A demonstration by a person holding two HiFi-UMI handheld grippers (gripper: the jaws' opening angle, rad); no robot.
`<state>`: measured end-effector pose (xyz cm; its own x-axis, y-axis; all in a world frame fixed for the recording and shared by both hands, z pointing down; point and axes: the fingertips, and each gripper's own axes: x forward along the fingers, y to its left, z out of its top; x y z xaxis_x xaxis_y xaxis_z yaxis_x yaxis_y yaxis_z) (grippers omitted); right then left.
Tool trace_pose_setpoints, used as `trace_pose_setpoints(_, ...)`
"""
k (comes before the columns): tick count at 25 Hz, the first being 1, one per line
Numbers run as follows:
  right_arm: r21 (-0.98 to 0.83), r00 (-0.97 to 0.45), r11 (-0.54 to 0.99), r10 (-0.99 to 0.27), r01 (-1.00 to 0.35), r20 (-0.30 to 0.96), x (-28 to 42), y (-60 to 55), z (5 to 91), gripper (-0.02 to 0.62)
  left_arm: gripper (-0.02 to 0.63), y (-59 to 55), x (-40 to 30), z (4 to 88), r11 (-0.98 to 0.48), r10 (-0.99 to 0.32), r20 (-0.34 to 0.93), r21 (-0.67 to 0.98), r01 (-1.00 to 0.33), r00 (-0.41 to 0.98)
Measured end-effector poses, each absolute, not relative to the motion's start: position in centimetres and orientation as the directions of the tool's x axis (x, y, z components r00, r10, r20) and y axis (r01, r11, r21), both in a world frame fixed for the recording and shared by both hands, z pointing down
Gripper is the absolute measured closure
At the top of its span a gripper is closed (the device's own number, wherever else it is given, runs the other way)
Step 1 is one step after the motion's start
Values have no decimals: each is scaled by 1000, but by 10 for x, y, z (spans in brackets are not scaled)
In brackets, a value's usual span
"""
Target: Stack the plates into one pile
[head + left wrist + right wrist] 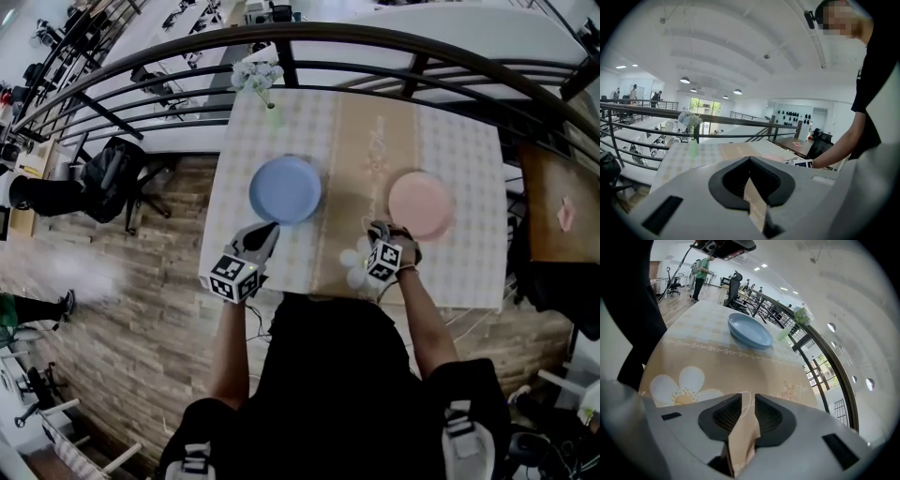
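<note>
A blue plate (286, 189) sits on the left half of the patterned tablecloth (469, 159), and a pink plate (421, 204) on the right half, well apart from it. My left gripper (269, 230) hovers at the near rim of the blue plate. In the left gripper view its tips (750, 159) meet with nothing between them. My right gripper (380, 229) is just left of the pink plate's near edge. Its jaws (748, 397) stand a narrow gap apart over bare cloth, holding nothing. The right gripper view shows the blue plate (750, 331) farther off.
A small vase of pale flowers (259, 80) stands at the table's far left edge, against a dark metal railing (375, 42). A brown side table (553, 202) lies to the right. Wooden floor (141, 309) borders the table's left and near sides.
</note>
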<state>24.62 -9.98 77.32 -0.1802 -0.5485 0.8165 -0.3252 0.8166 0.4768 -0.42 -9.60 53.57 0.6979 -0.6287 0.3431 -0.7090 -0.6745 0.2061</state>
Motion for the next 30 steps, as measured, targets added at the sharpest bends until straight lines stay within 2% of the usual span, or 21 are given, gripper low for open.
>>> trace_pose_setpoints(17, 439, -162, 802, -536, -404, 829, 312, -74, 792, 511, 604, -74, 28, 544, -669, -630, 373, 185, -720, 681)
trace_pose_setpoints(30, 434, -137, 817, -514, -379, 847, 340, -73, 794, 511, 604, -63, 36, 540, -636, -656, 370, 197, -746, 657)
